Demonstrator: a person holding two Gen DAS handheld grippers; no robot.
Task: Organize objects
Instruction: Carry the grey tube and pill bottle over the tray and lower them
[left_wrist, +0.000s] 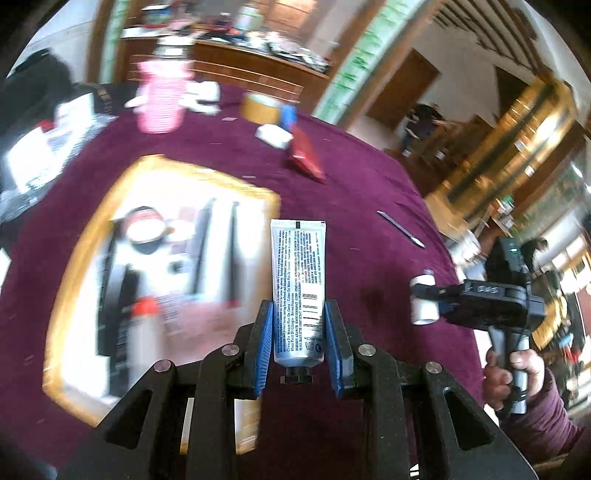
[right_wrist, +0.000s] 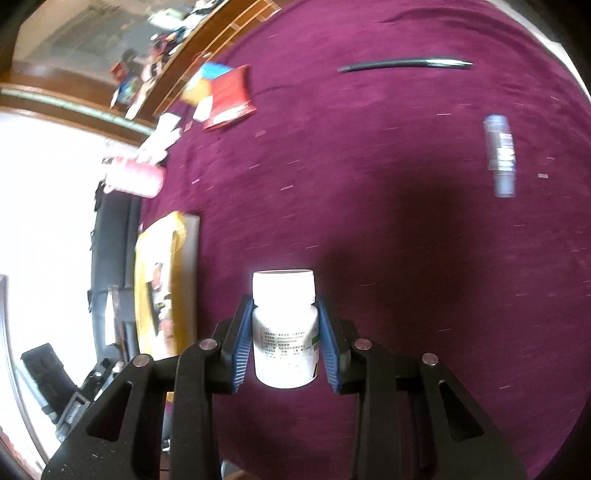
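Carrying a tube (left_wrist: 298, 291) clamped in our left gripper (left_wrist: 298, 332) and a white bottle (right_wrist: 284, 332) in our right gripper (right_wrist: 284, 343), we've a pen (right_wrist: 404, 64) at one o'clock and a vial (right_wrist: 499, 155) at two still loose on the tablecloth (right_wrist: 369, 184).

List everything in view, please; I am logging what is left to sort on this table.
tube: 1, silver-white, in left gripper
bottle: 1, white, in right gripper
tray: 1, gold-rimmed, on cloth, holds blurred items
pen: 1, dark, on cloth
vial: 1, bluish, lying on cloth
packet: 1, red, on cloth
cup: 1, pink, far edge
tape roll: 1, tan, beside packet
cloth: 1, maroon, covers table
left gripper: 1, black, blue pads
right gripper: 1, black, blue pads
hand: 1, maroon sleeve, on right gripper's handle
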